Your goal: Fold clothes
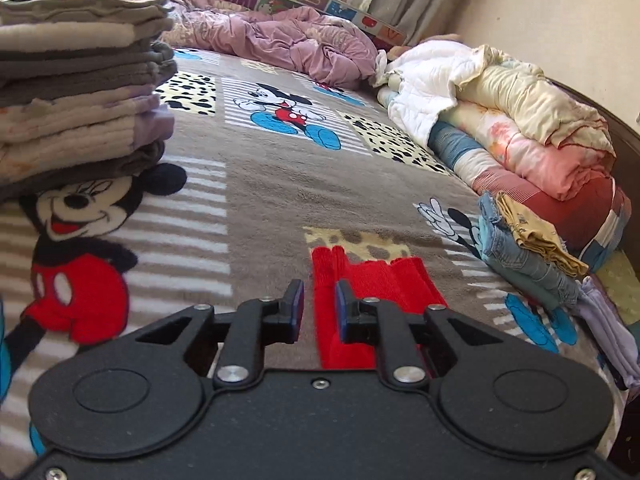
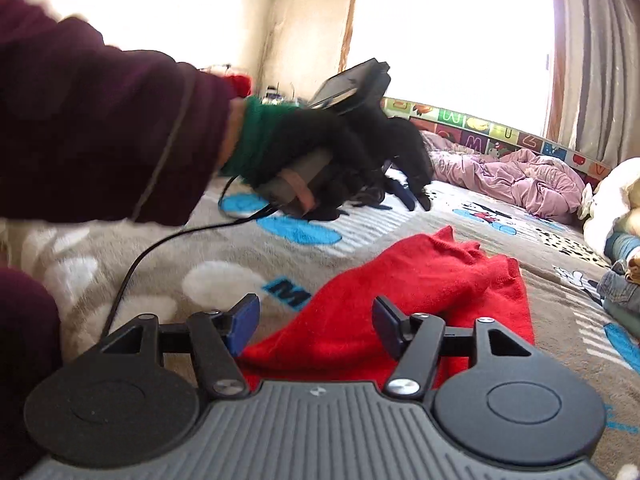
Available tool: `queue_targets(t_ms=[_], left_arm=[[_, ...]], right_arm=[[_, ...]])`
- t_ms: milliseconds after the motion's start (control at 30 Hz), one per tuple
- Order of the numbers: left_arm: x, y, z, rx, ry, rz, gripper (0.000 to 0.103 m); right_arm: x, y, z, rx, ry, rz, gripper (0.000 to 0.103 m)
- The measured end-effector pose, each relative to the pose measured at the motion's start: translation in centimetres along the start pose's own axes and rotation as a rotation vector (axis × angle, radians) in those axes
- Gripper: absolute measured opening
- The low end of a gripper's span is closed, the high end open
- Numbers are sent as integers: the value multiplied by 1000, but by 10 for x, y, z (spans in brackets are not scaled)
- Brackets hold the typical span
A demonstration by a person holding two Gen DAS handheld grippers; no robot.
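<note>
Red knit garment (image 2: 404, 300) lying loosely crumpled on a cartoon-print blanket (image 1: 260, 184) spread over a bed. In the right wrist view the garment fills the centre, with its raised folds toward 12 o'clock and one straight edge running along 3 o'clock. In the left wrist view it lies just beyond the fingertips, from 12 to 2 o'clock of the left gripper (image 1: 319, 300).

Left gripper: jaws parted by a narrow gap, nothing clamped; red cloth shows through the gap but lies below the pads. Right gripper (image 2: 316, 322): jaws wide apart, empty, poised over the near edge of the garment.

A gloved hand (image 2: 320, 152) carries the left gripper at 11 o'clock in the right wrist view, well apart from the cloth.

A stack of folded clothes (image 1: 80, 92) stands at 10 o'clock in the left wrist view; folded jeans (image 1: 520, 256) sit at 3 o'clock.

The knit is judged light, soft and limp, with a grippy surface; it will sag wherever unsupported. Best hold: a single layer at a hem corner, one corner per gripper.
</note>
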State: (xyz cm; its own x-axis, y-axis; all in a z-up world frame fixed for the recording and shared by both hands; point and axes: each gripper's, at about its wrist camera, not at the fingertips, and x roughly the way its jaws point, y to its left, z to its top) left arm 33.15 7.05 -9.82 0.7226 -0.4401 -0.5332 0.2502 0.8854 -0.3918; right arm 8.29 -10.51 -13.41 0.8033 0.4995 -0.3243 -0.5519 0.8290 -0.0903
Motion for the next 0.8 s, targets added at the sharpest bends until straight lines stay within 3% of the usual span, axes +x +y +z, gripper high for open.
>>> queue_targets(t_ms=[100,200,333,467,533,600,633,667,700,800], left_arm=[[-33,-2,-41,-81,1,-6,13],[-45,-3,-74,-184,40,-17,13],[-44,-15,-89,-209,39,-46,13],[-37,-22,-91,-183,-6,-53,13],[-31,-18,-95,-186,0,-71,13],[-25,-14,-100,-175,23,-59,13],[-23,-13,-100,-168,28,-60,13],[-24,-12,-99,-170,23,-69,13],[-25,-10,-98,-177,21,-70,13],[-25,-7,-94,-181,22,-85,13]], right_arm=[[-10,-34,6,198,-36,4,62],[-6,-76,15,382,6,-32,62],[19,-129,26,610,95,-43,63],[64,-151,39,610,152,-76,62],[87,-161,40,612,191,-92,56],[108,-157,41,467,260,-159,55],[122,-156,35,388,340,-211,56],[127,-163,26,421,375,-210,56],[124,-169,21,479,359,-198,55],[107,-173,21,495,329,-247,55]])
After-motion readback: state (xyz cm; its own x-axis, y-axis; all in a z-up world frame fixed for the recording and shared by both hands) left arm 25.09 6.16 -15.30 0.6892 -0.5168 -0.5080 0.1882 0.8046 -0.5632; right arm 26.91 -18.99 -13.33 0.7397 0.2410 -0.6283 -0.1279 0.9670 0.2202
